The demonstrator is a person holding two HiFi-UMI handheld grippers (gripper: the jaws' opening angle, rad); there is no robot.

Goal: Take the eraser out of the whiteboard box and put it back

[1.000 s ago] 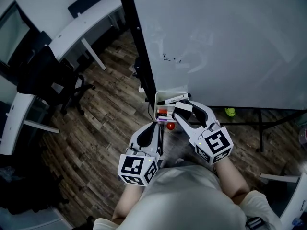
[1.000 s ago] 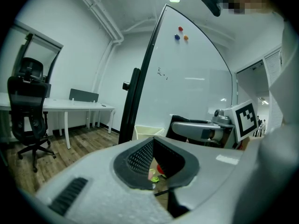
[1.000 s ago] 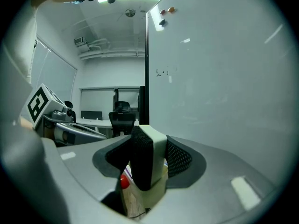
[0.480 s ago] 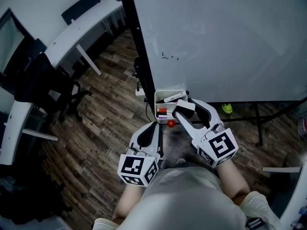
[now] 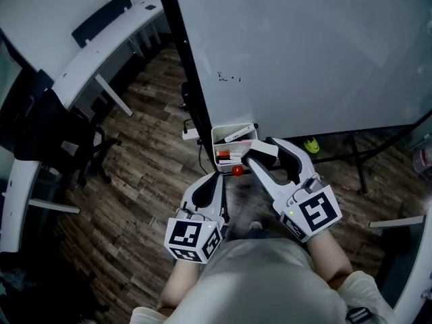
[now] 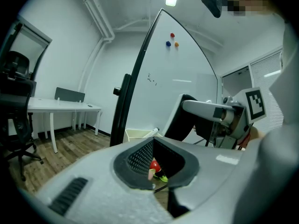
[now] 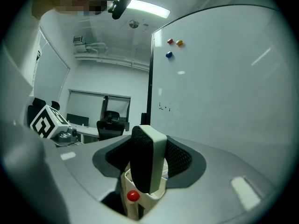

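**Eraser gripped beside the box**

Just below the centre of the head view, the right gripper (image 5: 260, 158) has its jaws partly closed and clamped on the eraser (image 5: 260, 150). It holds the eraser upright at the right edge of the whiteboard box (image 5: 214, 139), which sits at the lower left corner of the whiteboard (image 5: 304, 46). Lower and to the left, the left gripper (image 5: 217, 177) has its jaws together, with nothing between them.

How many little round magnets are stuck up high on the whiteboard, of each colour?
red magnet: 1
orange magnet: 1
blue magnet: 1
Total: 3
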